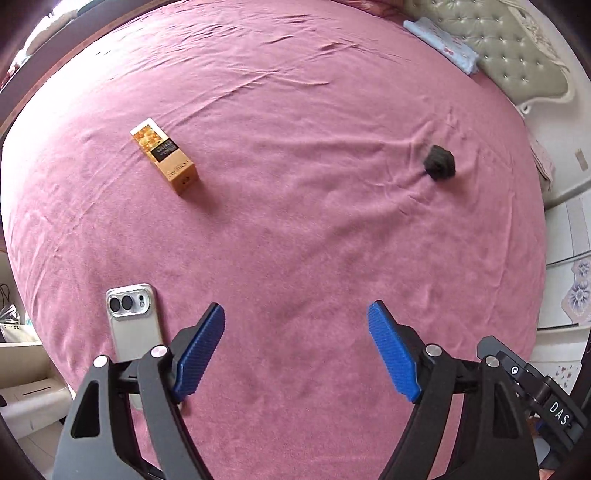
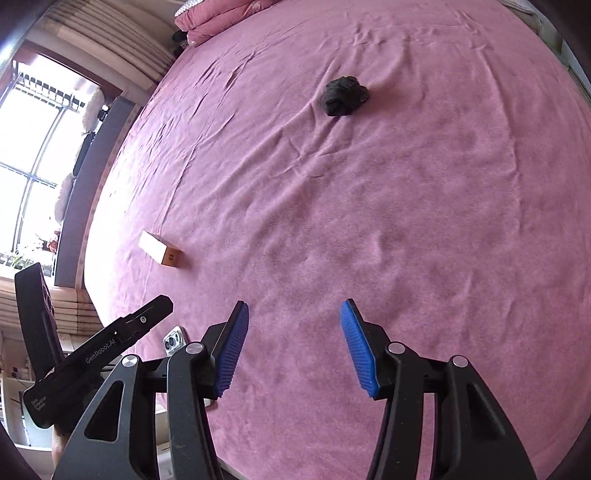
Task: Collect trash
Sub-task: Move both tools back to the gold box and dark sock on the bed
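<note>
An orange and gold carton point(image 1: 164, 155) lies on the pink bedsheet point(image 1: 295, 229), far ahead and to the left of my left gripper point(image 1: 295, 314). A crumpled black wad point(image 1: 439, 162) sits far ahead to the right. That gripper stands wide open over bare sheet with nothing between its blue pads. In the right wrist view the carton point(image 2: 160, 252) lies at the left and the black wad point(image 2: 345, 95) far ahead. My right gripper point(image 2: 293, 310) hangs open over the sheet point(image 2: 406, 221), holding nothing. The left tool's body point(image 2: 99, 358) shows at the lower left.
A silver phone point(image 1: 135, 325) lies face down beside my left gripper's left finger, its camera end also showing as phone point(image 2: 174, 341). A padded headboard point(image 1: 517, 51) and folded blue cloth point(image 1: 439, 46) stand far right. Pink pillows point(image 2: 218, 18) and a window point(image 2: 33, 147) lie beyond the bed.
</note>
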{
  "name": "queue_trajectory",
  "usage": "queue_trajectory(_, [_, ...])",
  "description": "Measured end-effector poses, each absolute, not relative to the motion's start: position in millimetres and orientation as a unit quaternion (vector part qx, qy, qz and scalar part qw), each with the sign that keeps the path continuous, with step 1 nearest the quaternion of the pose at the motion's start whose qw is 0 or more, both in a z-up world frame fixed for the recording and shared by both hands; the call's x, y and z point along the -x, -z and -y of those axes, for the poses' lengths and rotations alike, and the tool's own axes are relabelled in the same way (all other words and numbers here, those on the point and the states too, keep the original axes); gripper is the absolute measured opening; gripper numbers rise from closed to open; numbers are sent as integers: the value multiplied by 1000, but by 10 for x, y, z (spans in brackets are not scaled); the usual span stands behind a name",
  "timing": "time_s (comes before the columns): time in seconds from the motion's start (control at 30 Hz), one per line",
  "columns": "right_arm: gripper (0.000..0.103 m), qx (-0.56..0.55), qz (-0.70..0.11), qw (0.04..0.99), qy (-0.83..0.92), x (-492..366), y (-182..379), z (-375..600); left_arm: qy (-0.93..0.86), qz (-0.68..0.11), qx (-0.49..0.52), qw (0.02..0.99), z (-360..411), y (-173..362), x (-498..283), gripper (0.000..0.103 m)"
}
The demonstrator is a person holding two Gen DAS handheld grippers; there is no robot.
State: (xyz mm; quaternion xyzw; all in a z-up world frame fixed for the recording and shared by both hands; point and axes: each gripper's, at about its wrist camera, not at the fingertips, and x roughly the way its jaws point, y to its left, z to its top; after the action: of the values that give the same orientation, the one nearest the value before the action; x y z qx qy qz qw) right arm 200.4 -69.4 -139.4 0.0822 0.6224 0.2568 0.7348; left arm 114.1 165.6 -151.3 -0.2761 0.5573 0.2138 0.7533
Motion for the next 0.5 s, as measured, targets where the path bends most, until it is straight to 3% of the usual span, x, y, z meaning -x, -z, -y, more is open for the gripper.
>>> queue_trajectory(0.5, [51, -63, -643, 723, -247, -2350, 1636, -94, -292, -547, 345, 705, -2970, 1993, -1488, 80])
